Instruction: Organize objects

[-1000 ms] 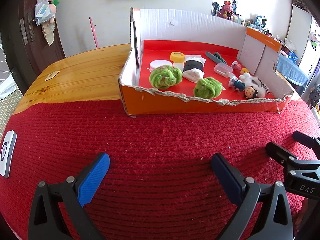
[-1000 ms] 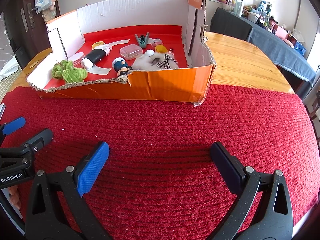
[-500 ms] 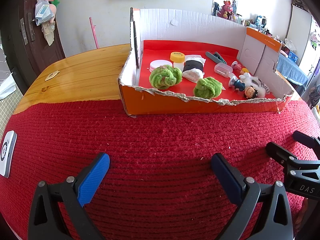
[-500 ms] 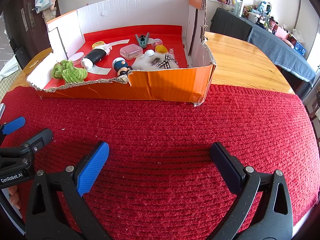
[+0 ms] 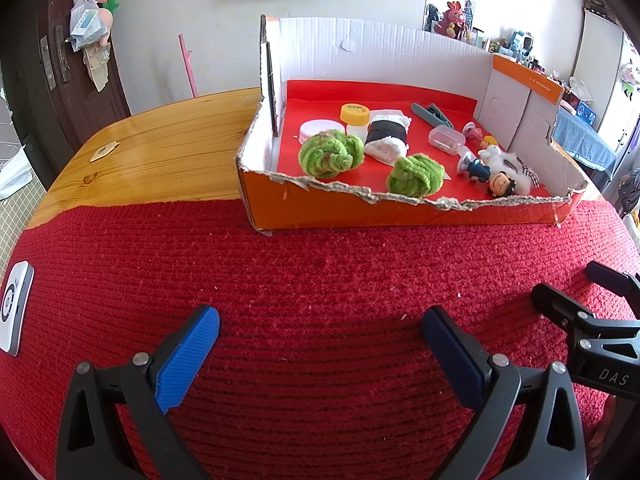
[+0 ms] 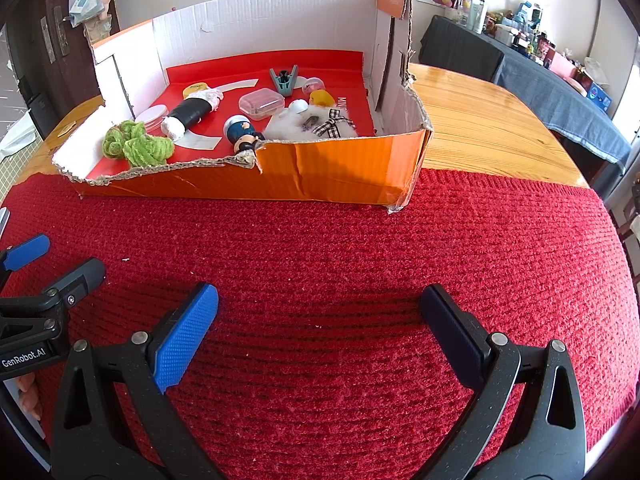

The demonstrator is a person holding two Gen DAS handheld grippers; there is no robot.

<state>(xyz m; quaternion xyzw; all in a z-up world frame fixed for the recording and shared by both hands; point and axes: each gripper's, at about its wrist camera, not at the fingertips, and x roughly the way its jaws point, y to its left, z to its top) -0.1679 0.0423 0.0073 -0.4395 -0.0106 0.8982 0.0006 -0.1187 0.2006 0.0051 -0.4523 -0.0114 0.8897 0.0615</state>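
Note:
An orange cardboard box (image 5: 360, 210) (image 6: 344, 172) with a torn front wall and red floor stands on the table beyond the red mat. Inside lie two green yarn balls (image 5: 330, 154) (image 6: 138, 146), a black-and-white roll (image 5: 387, 136) (image 6: 192, 114), a clear plastic case (image 5: 445, 140) (image 6: 261, 103), a yellow-lidded jar (image 5: 354, 115), a small doll figure (image 5: 500, 184) (image 6: 240, 132) and a white fluffy toy (image 6: 308, 122). My left gripper (image 5: 320, 344) and right gripper (image 6: 318, 326) are both open and empty, low over the mat in front of the box.
A red knitted mat (image 5: 320, 280) (image 6: 480, 260) covers the near part of the wooden table (image 5: 160, 160) (image 6: 480, 120). A white device (image 5: 14, 308) lies at the mat's left edge. A dark door stands far left, a cloth-covered table (image 6: 560, 92) far right.

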